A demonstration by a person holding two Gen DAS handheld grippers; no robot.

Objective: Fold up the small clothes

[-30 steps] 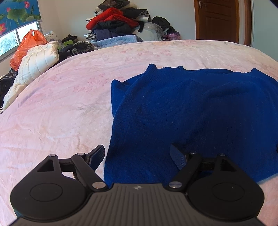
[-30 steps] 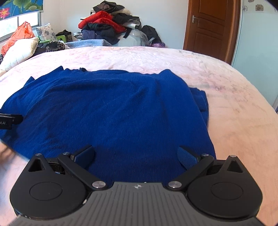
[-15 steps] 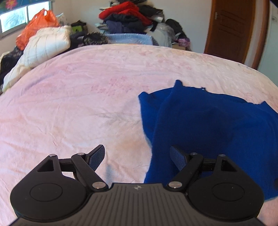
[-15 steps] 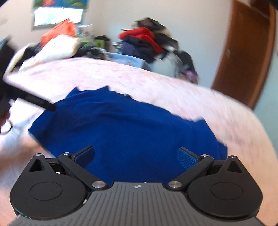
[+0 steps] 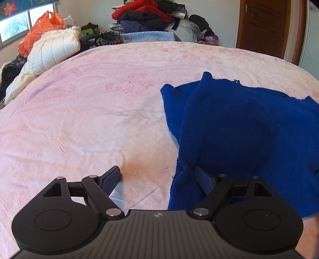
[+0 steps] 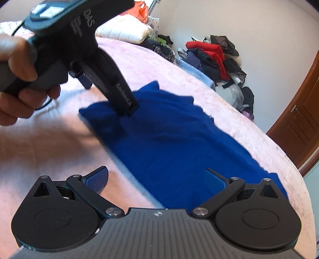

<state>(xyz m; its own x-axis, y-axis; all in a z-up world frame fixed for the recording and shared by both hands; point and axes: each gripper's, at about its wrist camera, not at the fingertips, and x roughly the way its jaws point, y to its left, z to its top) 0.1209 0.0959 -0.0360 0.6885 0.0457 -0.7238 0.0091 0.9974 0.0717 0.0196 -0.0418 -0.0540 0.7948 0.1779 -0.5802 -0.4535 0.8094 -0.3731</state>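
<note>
A dark blue knit sweater [image 5: 245, 127] lies flat on the pink bed [image 5: 89, 111], with its sleeve folded in along the left side. My left gripper [image 5: 157, 177] is open and empty at the sweater's near left edge, its right finger over the fabric and its left finger over the sheet. In the right wrist view the sweater [image 6: 179, 143] stretches away, and the left gripper's body [image 6: 103, 65], held in a hand, sits over its far corner. My right gripper [image 6: 157, 177] is open and empty, straddling the sweater's near edge.
A white quilted bundle [image 5: 49, 49] and an orange bag [image 5: 39, 29] lie at the bed's far left. A heap of clothes [image 5: 151, 18] is piled behind the bed. A wooden door [image 5: 265, 25] stands at the far right.
The left gripper has shifted left to the sweater's left edge. The right gripper has swung round to the left and tilted, so the left gripper now fills its upper left view.
</note>
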